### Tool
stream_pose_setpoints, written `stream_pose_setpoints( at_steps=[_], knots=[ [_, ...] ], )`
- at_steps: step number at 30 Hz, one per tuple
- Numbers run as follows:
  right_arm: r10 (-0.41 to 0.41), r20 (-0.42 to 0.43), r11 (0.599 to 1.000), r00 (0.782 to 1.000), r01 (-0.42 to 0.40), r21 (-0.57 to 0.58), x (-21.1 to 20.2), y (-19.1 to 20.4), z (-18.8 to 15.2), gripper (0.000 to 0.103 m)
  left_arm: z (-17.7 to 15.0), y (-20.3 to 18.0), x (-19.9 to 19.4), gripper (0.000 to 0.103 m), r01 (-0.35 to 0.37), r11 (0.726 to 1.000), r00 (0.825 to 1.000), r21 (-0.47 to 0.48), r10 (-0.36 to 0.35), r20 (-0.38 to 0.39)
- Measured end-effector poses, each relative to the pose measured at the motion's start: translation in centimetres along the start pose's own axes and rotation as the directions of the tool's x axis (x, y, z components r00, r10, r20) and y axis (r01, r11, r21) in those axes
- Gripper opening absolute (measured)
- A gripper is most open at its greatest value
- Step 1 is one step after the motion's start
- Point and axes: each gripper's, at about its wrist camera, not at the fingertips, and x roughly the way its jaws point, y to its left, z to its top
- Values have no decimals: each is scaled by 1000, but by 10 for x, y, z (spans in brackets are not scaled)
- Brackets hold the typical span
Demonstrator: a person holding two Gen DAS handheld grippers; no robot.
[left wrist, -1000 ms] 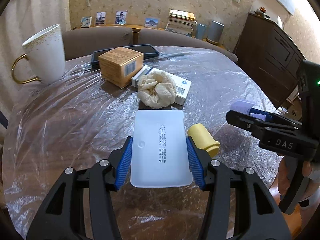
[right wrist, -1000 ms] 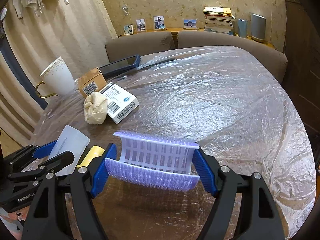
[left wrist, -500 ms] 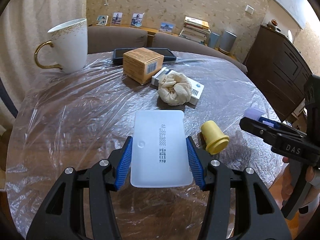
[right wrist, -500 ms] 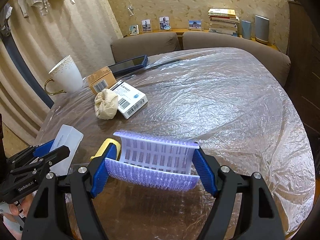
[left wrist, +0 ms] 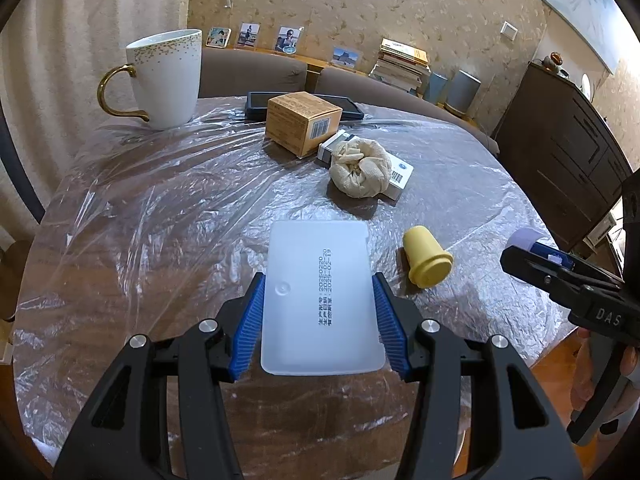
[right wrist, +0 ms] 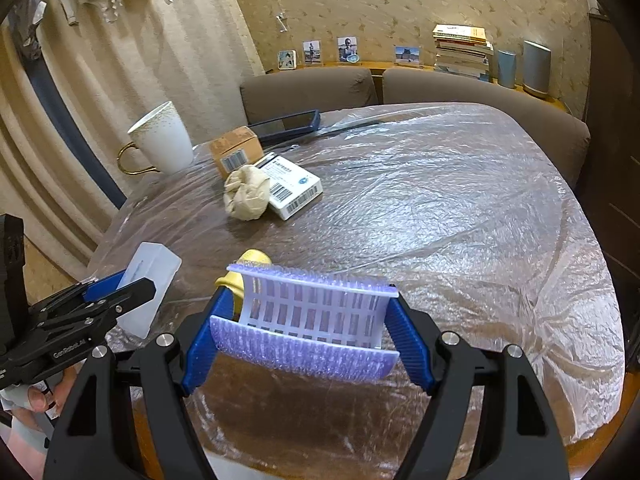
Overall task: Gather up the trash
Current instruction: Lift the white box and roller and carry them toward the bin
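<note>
My left gripper (left wrist: 318,320) is shut on a flat white plastic container (left wrist: 320,296) with printed dates, held above the near table edge; it also shows in the right wrist view (right wrist: 150,284). My right gripper (right wrist: 306,334) is shut on a small lilac slotted basket (right wrist: 312,312), seen at the right in the left wrist view (left wrist: 528,238). A yellow cup (left wrist: 426,258) lies on its side just right of the container and behind the basket (right wrist: 250,264). A crumpled beige paper ball (left wrist: 360,168) rests against a white barcode box (left wrist: 400,174).
A plastic sheet covers the round table (left wrist: 160,208). At the far left stand a white mug with a gold handle (left wrist: 164,80), a brown cardboard box (left wrist: 302,122) and a dark tablet (left wrist: 260,102). Brown chairs (right wrist: 312,88) and a dark cabinet (left wrist: 560,136) ring the table.
Both grippers have pulled back and risen, keeping their holds. The mug, boxes and paper ball now sit farther off and more to the right in the left wrist view.
</note>
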Motion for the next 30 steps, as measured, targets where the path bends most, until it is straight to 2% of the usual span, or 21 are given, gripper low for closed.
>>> stream_pose_setpoints(
  at_steps=[15,20,25,26,28,30],
  knots=[
    [21,-11,999,1000,-21,-40,-18,18,-22,75,-18,-7,-28,53,3,1000,1000,14,-4,29],
    [17,-29,999,999,-18,-42,-14,19,-29,75,-19,-7,-27,53,-20,1000,999,20,19,26],
    [14,-40,999,999,-15,-48,-10,22,-34,75,-22,-10,-9,55,2,999,1000,51,0,-25],
    [12,-46,999,999,-14,-47,-9,22,-35,75,-22,-12,-6,62,-8,998,1000,64,9,-25],
    [9,-54,999,998,-12,-47,-7,21,-37,75,-22,-17,5,62,-47,993,998,109,51,-38],
    [6,-58,999,998,-9,-50,-8,21,-39,75,-22,-16,15,62,-61,992,996,108,68,-62]
  ],
)
